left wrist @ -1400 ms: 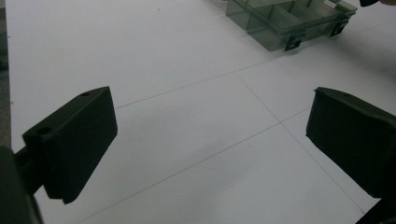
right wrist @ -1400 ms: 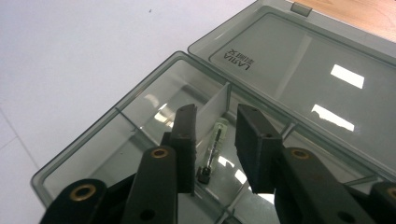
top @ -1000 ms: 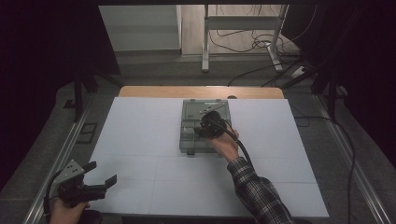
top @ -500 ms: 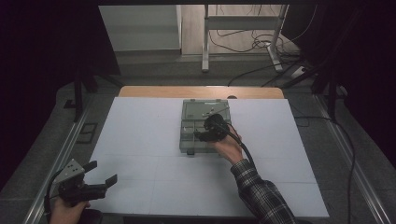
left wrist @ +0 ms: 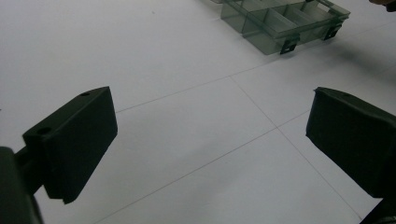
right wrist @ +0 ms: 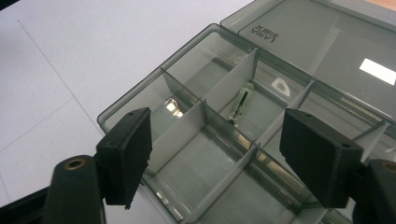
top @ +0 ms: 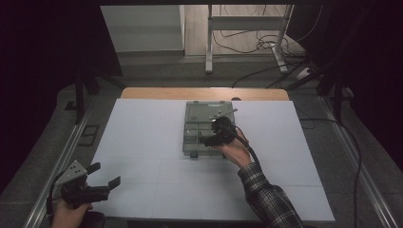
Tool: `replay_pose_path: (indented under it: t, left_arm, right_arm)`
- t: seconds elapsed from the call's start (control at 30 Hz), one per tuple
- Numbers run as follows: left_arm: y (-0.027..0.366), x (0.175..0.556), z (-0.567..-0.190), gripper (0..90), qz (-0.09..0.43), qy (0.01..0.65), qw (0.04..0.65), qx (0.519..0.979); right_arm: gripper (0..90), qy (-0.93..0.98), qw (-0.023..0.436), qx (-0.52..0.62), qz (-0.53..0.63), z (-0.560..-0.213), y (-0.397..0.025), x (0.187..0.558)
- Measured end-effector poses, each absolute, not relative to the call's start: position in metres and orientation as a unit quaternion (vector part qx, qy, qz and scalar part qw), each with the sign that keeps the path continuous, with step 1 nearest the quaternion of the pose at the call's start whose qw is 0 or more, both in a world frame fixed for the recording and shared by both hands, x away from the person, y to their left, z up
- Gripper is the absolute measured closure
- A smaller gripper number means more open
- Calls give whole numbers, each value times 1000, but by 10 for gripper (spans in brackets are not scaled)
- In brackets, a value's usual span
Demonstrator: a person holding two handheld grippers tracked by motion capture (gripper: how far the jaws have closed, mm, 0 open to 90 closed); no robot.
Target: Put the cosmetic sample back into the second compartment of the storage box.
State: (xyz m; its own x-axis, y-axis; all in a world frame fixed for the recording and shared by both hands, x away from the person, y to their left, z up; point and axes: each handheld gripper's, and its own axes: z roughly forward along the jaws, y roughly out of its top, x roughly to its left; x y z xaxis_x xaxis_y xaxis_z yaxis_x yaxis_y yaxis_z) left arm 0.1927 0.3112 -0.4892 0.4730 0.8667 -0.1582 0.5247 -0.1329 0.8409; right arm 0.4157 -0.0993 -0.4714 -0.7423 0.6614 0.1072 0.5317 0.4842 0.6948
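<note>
A clear grey compartment box lies open near the centre of the high view, on the white tabletop, with its lid folded flat toward the top of the frame. The right hand-held gripper hangs over the lower right part of the box, held by the person's right hand, whose plaid sleeve runs in from the lower right of the frame. In the right gripper view its two black jaws stand spread wide apart with nothing between them, above the box's divided compartments. A small clear tube-like item lies in one compartment near the middle of that view; what it is cannot be told. A pale, rounded shape shows just to the upper right of it, beyond a divider. The left hand-held gripper sits at the lower left of the high view, well apart from the box, held by the left hand. In the left gripper view its jaws are spread wide over bare tabletop, empty, and the box shows at the upper right of that frame.
</note>
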Motion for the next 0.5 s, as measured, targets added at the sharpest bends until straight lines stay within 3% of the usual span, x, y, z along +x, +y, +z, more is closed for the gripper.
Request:
replay_pose_path:
  t: [0.5]
  left_arm:
    - [312, 192, -489, 22, 188, 479, 456, 726]
  right_arm:
    - [112, 865, 81, 334, 367, -462, -105, 406]
